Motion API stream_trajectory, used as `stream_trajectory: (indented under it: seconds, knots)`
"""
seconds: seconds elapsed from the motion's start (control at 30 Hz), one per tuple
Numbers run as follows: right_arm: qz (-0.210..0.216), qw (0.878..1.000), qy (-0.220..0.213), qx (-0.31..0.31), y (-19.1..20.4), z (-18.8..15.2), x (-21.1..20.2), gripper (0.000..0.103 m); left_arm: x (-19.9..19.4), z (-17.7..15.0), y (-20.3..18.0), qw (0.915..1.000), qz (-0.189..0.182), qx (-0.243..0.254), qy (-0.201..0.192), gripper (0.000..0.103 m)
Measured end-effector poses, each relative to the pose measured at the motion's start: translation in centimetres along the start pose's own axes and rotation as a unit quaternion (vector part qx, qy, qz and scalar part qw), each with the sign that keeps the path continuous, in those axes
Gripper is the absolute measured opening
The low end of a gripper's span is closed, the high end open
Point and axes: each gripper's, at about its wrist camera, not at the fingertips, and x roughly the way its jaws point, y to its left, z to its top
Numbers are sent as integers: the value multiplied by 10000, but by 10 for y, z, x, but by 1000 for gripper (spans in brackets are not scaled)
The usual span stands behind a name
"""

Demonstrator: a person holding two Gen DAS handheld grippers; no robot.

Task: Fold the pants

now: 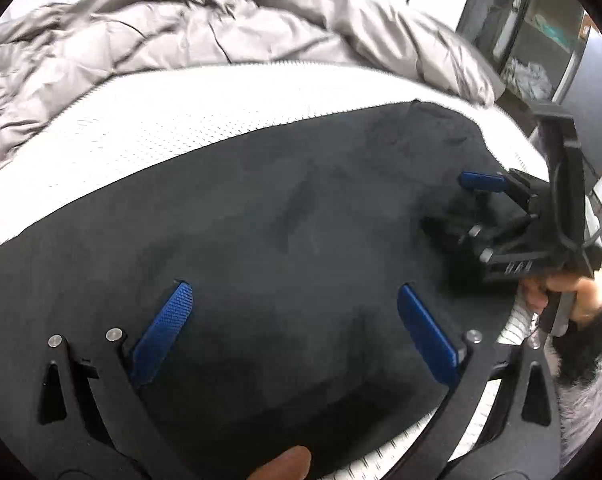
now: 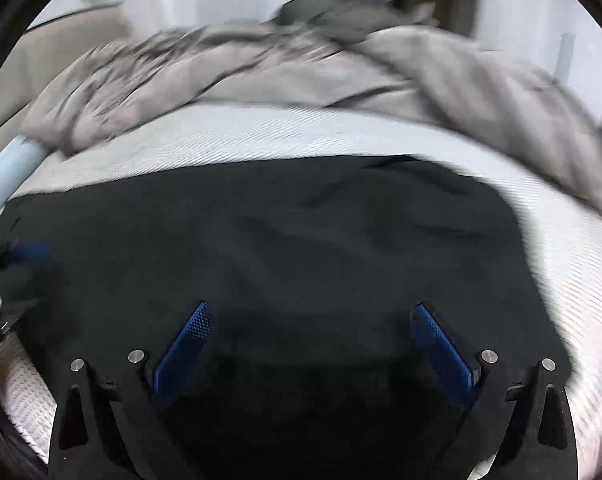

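Dark pants (image 1: 281,240) lie spread flat on a white textured mattress (image 1: 181,128), with a rumpled grey duvet (image 1: 141,40) beyond at 12 o'clock. The left gripper (image 1: 297,312) hovers over the pants, blue fingers spread wide apart, holding nothing. In the left wrist view the right gripper (image 1: 481,200) sits at 3 o'clock on the pants' edge; its own camera shows its fingers (image 2: 441,344) also wide apart above the fabric.

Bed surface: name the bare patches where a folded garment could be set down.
Free: the white mattress strip between the black pants and the grey duvet, plus the patch to the pants' right. Crowded: the duvet heaped along the far side; the pants cover the near middle.
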Motion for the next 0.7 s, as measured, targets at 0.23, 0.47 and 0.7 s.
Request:
stream_trajectory:
  seconds: [0.23, 0.47, 0.7]
  knots:
    - [-1326, 9902, 281, 350, -61, -7, 12, 100, 25, -2, 59, 9985, 158, -424, 298, 102]
    - [-1798, 9783, 131, 1024, -112, -18, 3, 102, 20, -2, 65, 9972, 555, -426, 278, 102]
    - [-1075, 9925, -351, 465, -39, 14, -24, 102, 9, 10, 31, 9989, 400, -213, 75, 102]
